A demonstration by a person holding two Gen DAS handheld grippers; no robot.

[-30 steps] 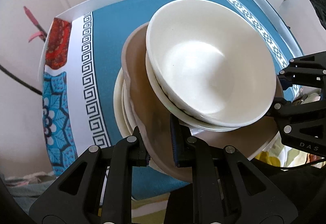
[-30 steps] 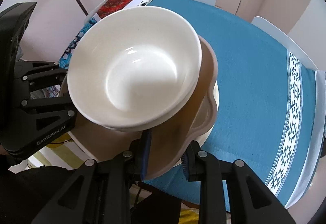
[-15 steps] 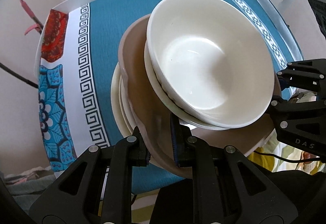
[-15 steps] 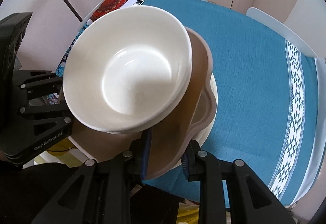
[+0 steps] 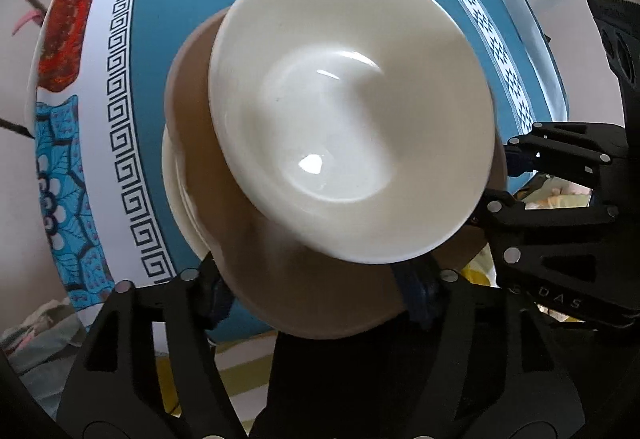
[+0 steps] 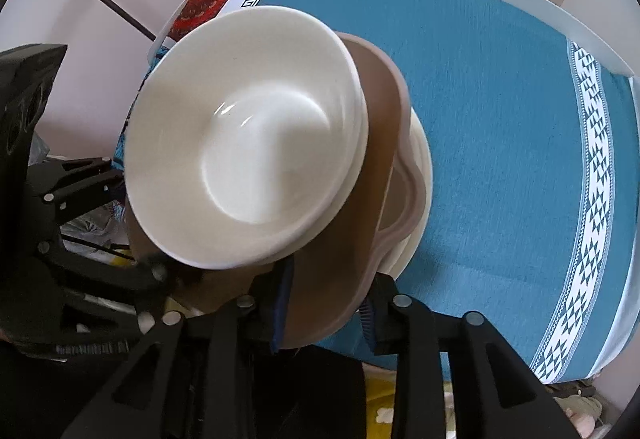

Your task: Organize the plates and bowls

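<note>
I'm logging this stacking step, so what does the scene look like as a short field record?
top item: white bowl, nested in another white bowl
beneath: brown plate, carrying the bowls
below that: cream plates, edges only visible
left gripper: open, fingers either side of the brown plate's rim
right gripper: fingers astride the brown plate's edge; contact unclear
surface: table with teal cloth
</note>
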